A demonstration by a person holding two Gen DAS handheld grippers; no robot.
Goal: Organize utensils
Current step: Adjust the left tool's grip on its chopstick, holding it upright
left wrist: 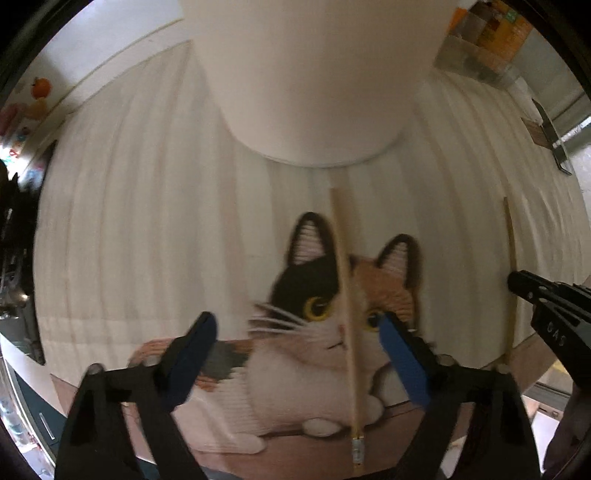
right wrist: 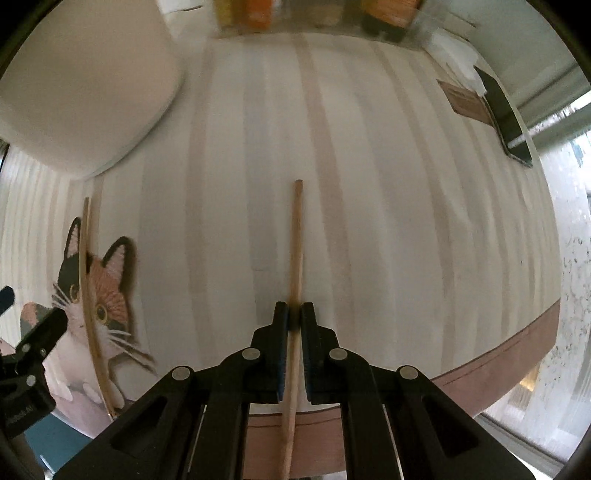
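Observation:
Two wooden chopsticks lie on a white striped mat with a cat picture (left wrist: 325,306). My left gripper (left wrist: 295,332) is open, its fingers either side of one chopstick (left wrist: 345,280) that lies across the cat's face. That chopstick also shows in the right wrist view (right wrist: 90,295). My right gripper (right wrist: 294,317) is shut on the second chopstick (right wrist: 296,236), which points away over the mat. In the left wrist view this chopstick (left wrist: 511,273) lies at the right with the right gripper (left wrist: 532,291) on it. A white holder (left wrist: 314,74) stands just beyond the chopsticks; it also shows in the right wrist view (right wrist: 81,85).
The mat (right wrist: 369,184) covers a brown table (right wrist: 517,354) whose edge runs near my grippers. A clear box with colourful packets (right wrist: 314,14) stands at the back. A dark flat object on a brown coaster (right wrist: 506,114) lies at the far right.

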